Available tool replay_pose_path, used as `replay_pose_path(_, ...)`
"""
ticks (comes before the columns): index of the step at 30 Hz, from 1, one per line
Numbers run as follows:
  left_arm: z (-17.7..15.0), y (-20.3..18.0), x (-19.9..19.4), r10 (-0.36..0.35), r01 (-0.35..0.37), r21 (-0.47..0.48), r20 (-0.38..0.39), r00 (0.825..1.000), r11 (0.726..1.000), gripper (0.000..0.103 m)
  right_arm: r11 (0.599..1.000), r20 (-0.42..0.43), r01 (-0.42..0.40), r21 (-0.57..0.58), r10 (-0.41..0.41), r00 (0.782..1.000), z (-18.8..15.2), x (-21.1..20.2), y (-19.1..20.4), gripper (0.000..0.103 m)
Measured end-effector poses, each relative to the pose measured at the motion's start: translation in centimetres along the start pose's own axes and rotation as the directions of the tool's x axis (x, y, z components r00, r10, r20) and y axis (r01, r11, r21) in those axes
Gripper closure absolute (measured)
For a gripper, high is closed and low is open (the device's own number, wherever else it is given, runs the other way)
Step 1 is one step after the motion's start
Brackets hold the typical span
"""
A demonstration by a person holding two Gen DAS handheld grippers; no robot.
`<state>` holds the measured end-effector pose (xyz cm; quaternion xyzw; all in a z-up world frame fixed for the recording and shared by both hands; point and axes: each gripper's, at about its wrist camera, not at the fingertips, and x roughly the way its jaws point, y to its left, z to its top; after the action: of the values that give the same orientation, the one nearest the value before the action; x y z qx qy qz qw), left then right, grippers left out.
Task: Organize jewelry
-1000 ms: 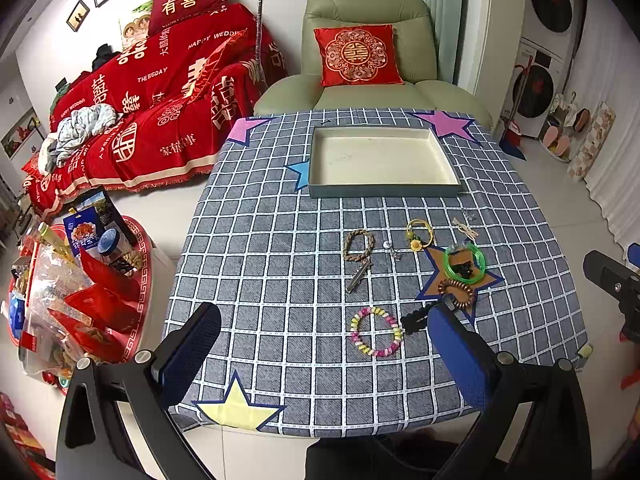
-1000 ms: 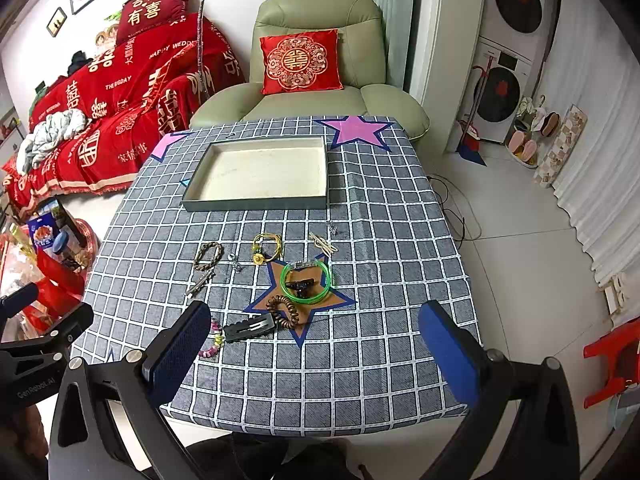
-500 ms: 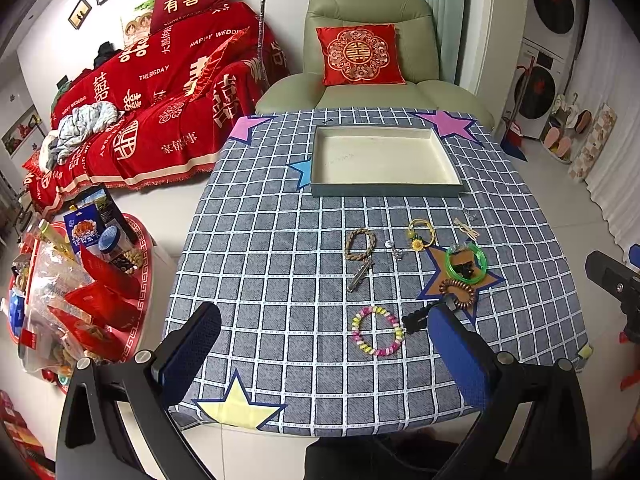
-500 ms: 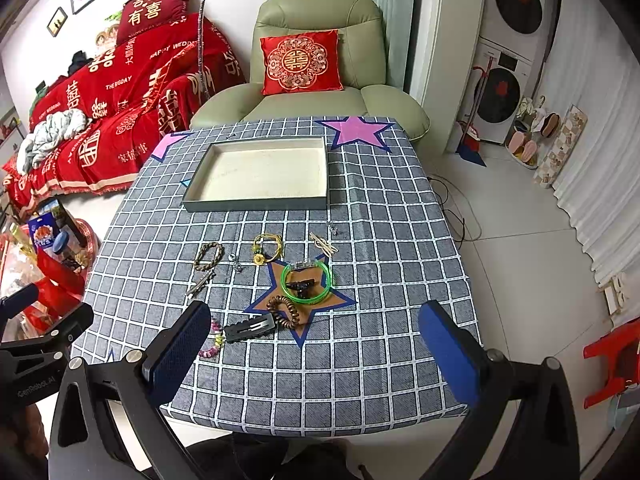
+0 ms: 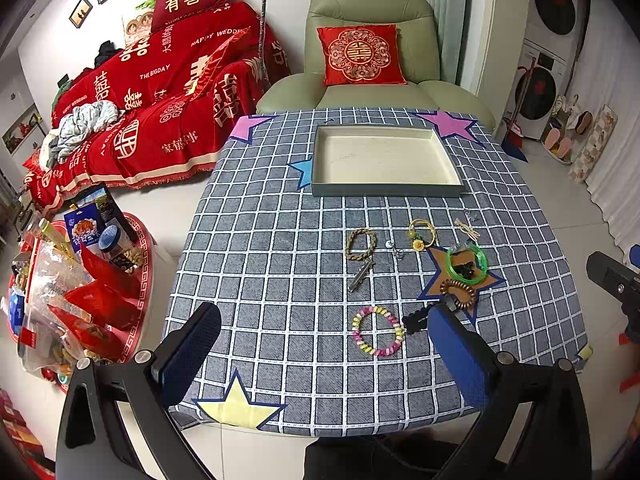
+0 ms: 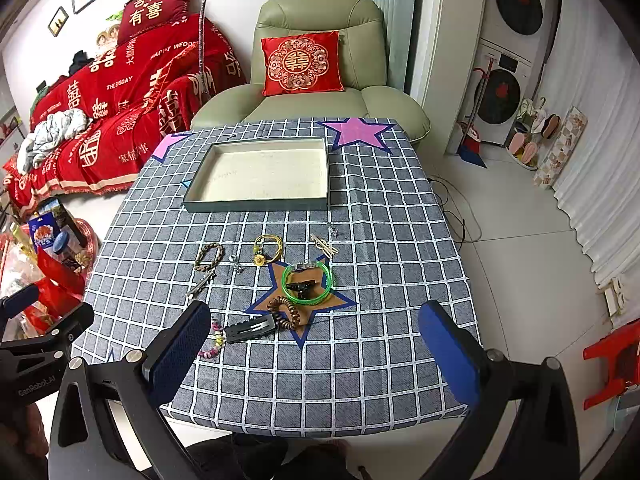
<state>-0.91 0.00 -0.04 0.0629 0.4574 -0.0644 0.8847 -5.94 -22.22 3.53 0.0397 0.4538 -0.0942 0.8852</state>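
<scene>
You are holding both grippers, left gripper [image 5: 324,344] and right gripper [image 6: 314,340], wide apart and empty; the tray [image 5: 452,190] is sitting bare, every bracelet [image 5: 378,336] lying short of it.

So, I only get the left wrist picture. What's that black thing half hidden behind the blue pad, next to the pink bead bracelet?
Observer: A long black hair clip, lying flat on the cloth, one end beside the brown coil hair tie.
Operator: Is the other gripper holding anything?
Observer: No. The right gripper is open, with nothing between its pads.
Operator: Anything on the floor on that side?
Observer: A dark cable trails across the tiles beside the table.
</scene>
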Motion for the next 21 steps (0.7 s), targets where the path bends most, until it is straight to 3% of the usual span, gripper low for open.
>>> replay_pose_path(21,0.03,0.08,-0.05,0.000,0.000,-0.002,-0.002,1.000,1.000,0.000,1.000,-0.001,-0.001,0.000,0.001,1.000,0.00,0.06,0.01,0.000)
